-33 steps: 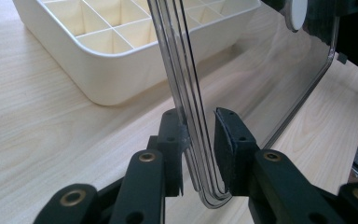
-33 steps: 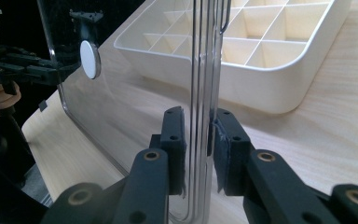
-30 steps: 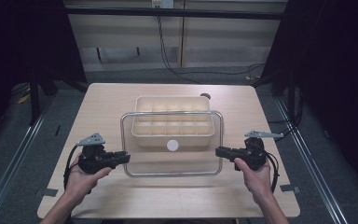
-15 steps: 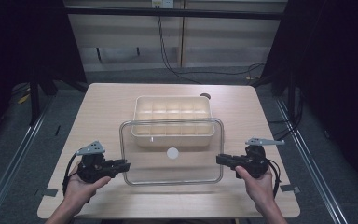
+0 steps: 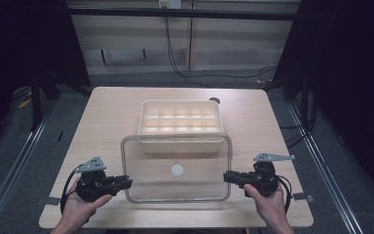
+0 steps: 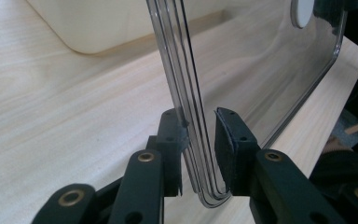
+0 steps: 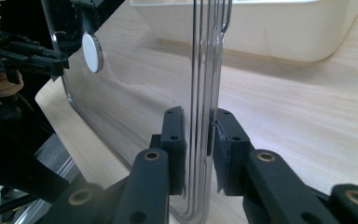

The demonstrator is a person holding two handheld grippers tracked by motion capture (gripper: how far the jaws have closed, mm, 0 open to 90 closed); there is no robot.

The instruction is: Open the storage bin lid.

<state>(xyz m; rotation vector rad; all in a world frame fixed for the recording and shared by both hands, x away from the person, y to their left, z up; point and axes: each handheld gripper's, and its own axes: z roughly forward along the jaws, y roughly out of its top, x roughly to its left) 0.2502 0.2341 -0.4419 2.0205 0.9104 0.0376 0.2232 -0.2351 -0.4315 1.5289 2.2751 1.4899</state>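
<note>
Fingers of the left gripper [image 6: 199,140] straddle the rim of the clear lid [image 5: 175,168] at its left short edge; one pad [image 6: 173,133] touches the rim, the other stands just off it, so we read a loose hold. The right gripper [image 7: 200,140] is closed on the opposite short edge, both pads against the rim. In the high view, the left gripper [image 5: 126,183] and right gripper [image 5: 227,176] carry the lid level between them. We judge the lid to be off the cream compartment tray [image 5: 180,124]: its far edge overlaps the tray's near wall, and most of it lies over bare worktop [image 5: 112,114]. Either seating it on the tray or setting it down remains. Room is open to left, right and beyond the tray; the worktop's near edge lies close behind both hands
</note>
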